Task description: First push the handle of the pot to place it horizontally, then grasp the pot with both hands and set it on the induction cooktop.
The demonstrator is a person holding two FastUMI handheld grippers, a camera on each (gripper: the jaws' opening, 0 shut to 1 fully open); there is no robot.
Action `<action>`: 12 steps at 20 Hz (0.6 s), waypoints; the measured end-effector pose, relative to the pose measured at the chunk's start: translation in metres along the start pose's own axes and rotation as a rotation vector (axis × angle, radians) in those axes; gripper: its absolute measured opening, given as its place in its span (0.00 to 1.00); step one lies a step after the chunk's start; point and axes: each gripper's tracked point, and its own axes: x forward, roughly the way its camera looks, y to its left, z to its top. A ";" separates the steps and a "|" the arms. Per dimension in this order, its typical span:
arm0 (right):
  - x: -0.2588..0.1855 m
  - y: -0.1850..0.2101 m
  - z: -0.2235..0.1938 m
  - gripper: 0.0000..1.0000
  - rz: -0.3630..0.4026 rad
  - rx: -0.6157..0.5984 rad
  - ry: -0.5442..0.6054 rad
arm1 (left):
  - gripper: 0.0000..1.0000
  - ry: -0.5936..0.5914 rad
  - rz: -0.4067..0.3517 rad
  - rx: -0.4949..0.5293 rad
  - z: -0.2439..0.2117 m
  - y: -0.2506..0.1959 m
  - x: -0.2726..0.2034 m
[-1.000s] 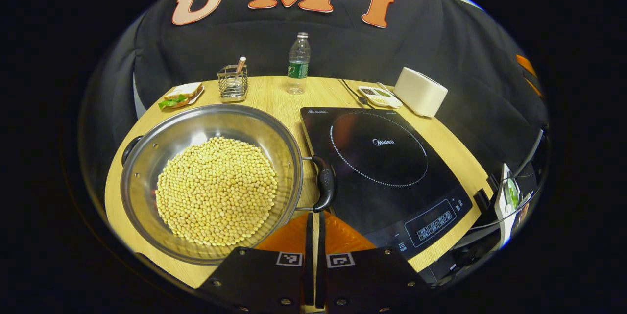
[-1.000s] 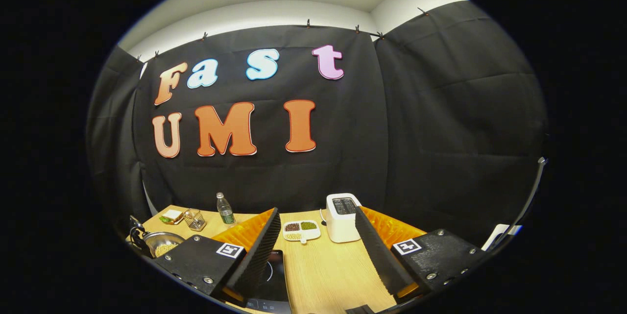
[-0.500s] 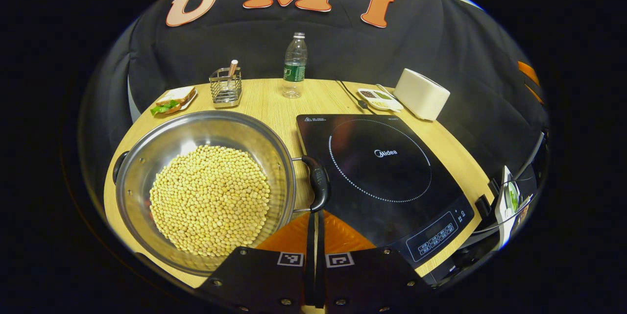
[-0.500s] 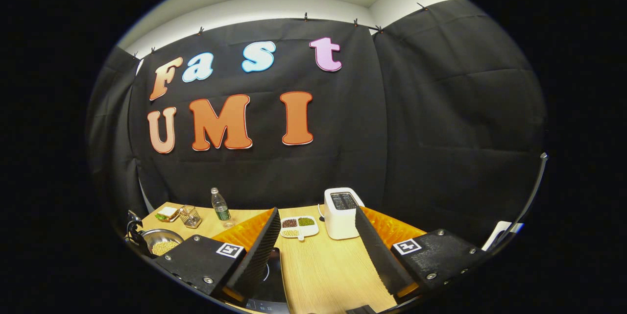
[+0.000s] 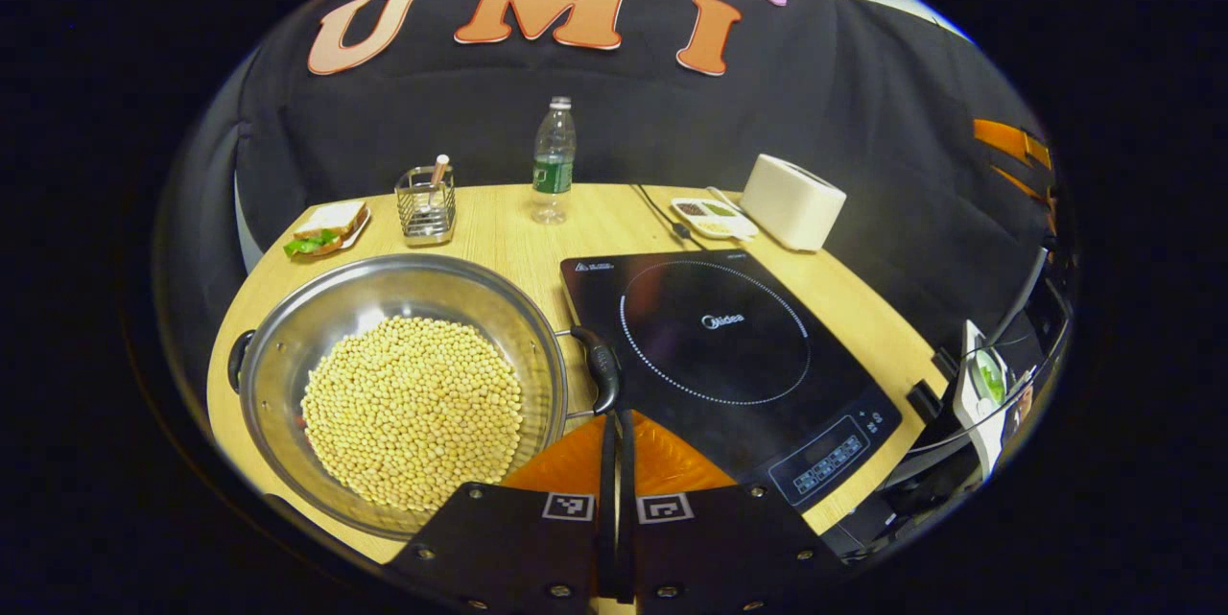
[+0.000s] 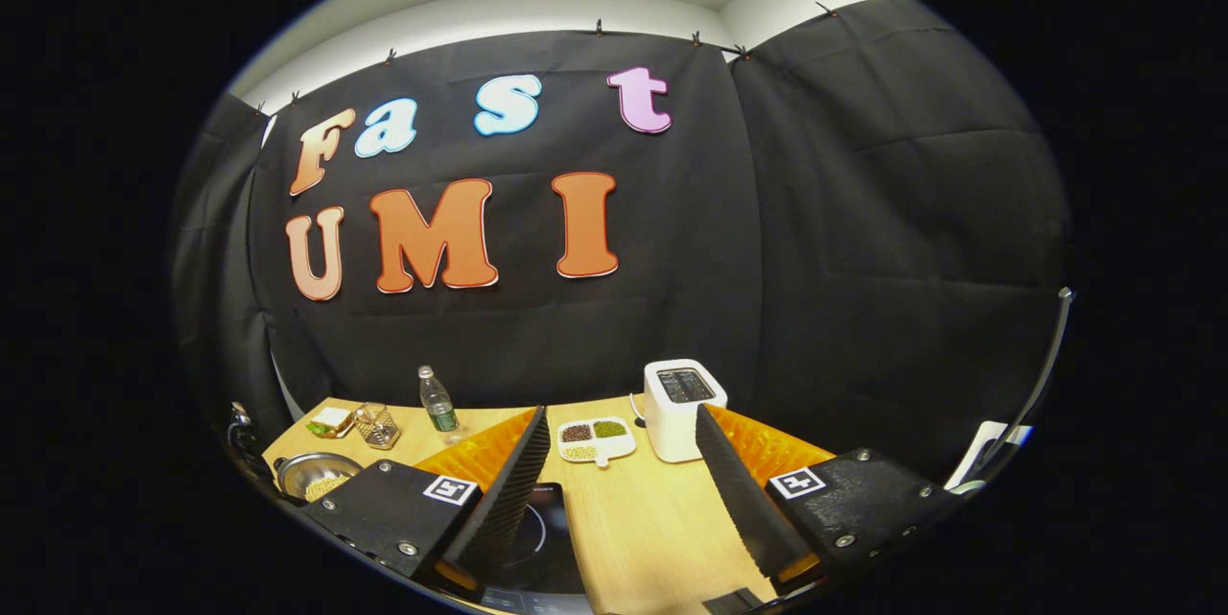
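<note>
Right, the pot [image 5: 398,385] sits on the wooden table [image 5: 537,236], a wide steel pan heaped with pale soybeans [image 5: 413,409], and it stands just beside the induction cooktop [image 5: 715,351], not on it. Its near handle [image 5: 604,370] is a dark curved loop that juts toward the cooktop's edge, and a second dark handle [image 5: 235,361] pokes out on the far side of the rim. The left gripper [image 5: 617,423] comes in low with its two fingers pressed together, nothing between them, and the tips sit right at the near handle; whether they actually touch it, I cannot tell. In the right gripper view, the right gripper [image 6: 624,461] hangs over the table with its fingers spread wide apart, gripping nothing, and between them lie bare wood and a slice of the cooktop [image 6: 542,538]. The pot [image 6: 317,476] shows small off to that view's left edge. Farther back there is a white toaster [image 6: 681,409], a divided dish of beans [image 6: 595,437] just beside it, a water bottle [image 5: 554,159] standing upright, a wire caddy [image 5: 425,202] with a stick in it, and a sandwich on a plate [image 5: 326,226] at the far corner.
</note>
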 end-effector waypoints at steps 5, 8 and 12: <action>-0.007 0.066 -0.019 0.95 0.058 0.023 0.019 | 0.01 -0.084 0.055 -0.023 0.016 0.050 -0.046; -0.013 0.114 -0.041 0.95 0.091 0.028 0.025 | 0.01 -0.140 0.129 -0.052 0.023 0.096 -0.073; -0.012 0.191 -0.095 0.95 0.171 0.043 0.105 | 0.01 -0.207 0.249 -0.036 0.030 0.160 -0.108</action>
